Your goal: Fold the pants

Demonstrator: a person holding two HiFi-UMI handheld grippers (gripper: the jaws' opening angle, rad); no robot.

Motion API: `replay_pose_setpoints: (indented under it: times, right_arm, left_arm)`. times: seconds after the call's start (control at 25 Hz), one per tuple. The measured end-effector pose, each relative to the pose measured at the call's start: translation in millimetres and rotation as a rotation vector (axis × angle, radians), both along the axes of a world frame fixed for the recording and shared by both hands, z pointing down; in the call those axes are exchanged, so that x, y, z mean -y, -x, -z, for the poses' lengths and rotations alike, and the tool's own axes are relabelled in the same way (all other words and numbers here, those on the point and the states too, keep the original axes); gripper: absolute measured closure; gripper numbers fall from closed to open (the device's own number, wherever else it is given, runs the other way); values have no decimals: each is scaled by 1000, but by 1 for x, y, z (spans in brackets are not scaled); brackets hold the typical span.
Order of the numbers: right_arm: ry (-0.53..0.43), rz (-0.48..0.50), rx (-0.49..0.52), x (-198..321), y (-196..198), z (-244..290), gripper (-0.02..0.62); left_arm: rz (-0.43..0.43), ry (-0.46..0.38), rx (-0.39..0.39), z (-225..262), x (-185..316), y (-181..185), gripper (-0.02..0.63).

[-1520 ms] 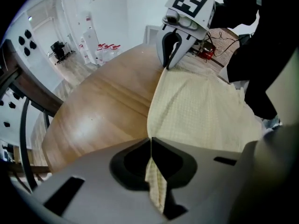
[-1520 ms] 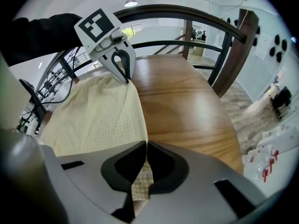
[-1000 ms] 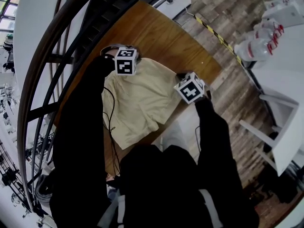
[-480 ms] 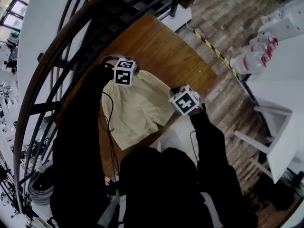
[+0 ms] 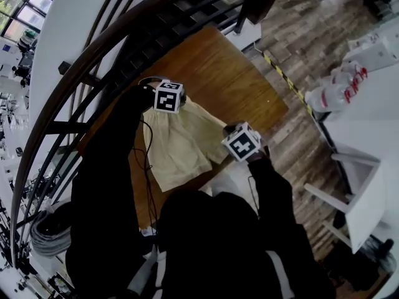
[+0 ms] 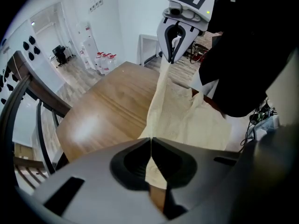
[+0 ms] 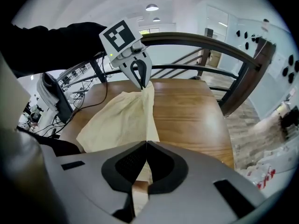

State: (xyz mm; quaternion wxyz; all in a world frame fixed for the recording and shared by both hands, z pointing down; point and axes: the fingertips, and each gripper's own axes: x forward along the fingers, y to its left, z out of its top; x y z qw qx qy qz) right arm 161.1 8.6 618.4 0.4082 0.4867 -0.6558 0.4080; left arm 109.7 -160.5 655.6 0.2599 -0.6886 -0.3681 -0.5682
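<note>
**Wooden bench by the stair rail: pants pinched at two corners, cloth trailing to the near side**

Brown wooden bench (image 5: pixel 215 61), with a curved dark stair rail (image 5: pixel 93 55) on its left and plank floor (image 5: pixel 299 23) on its right. The far half of the bench is bare wood.

The pants (image 5: pixel 181 151) are pale yellow and short-legged, and sit over the near-left part of the bench.

- Left claw (image 6: pixel 150 146): closed on one top corner, cloth pinched between the jaws.
- Right claw (image 7: pixel 145 148): also closed, gripping the other top corner.

Key relation:
- The held edge is stretched between the two claws. It runs from far-left at the left claw to nearer-right at the right claw.
- That edge is lifted clear of the wood.
- The rest of the cloth hangs down and away from both claws toward the person.
- The low end seems to rest on the bench by its near edge, but contact is hard to confirm.
- The long axis therefore runs from the held edge down to the near hem, roughly square to the line between the claws.
- Neither hand is nearer to the free end, so they share the load evenly.

Judgement: the fold turns on where the held edge goes relative to that near hem. The claws need to travel together and keep the edge taut, or the cloth will bunch in the middle. A black cable (image 5: pixel 147 167) runs along the left side of the cloth and could snag.
</note>
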Motion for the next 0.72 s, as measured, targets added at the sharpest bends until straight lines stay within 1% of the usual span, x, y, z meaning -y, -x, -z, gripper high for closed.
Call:
replay_pose_setpoints:
  times: [0.2,0.36,0.4,0.48,0.64,0.72]
  right_arm:
    - [-7,13,23,-3,23,12,589]
    - [-15,-4,91,-3,47,24,589]
    - [-20,-11,117,-2,55,27,589]
    - [-26,-25,160,1,72,34,589]
    - [-25,-37,157,5,93,33,589]
    - [-39,-42,140,7,97,32,589]
  left_arm:
    - [-15,15,18,10,-6,15,595]
    - [-48,6,-20,25,-6,16,595]
    - [-47,8,-14,26,-5,20,595]
    - [-26,21,30,21,-2,36,595]
    - [-42,0,53,28,5,54,595]
    - [-62,-6,33,32,5,55,595]
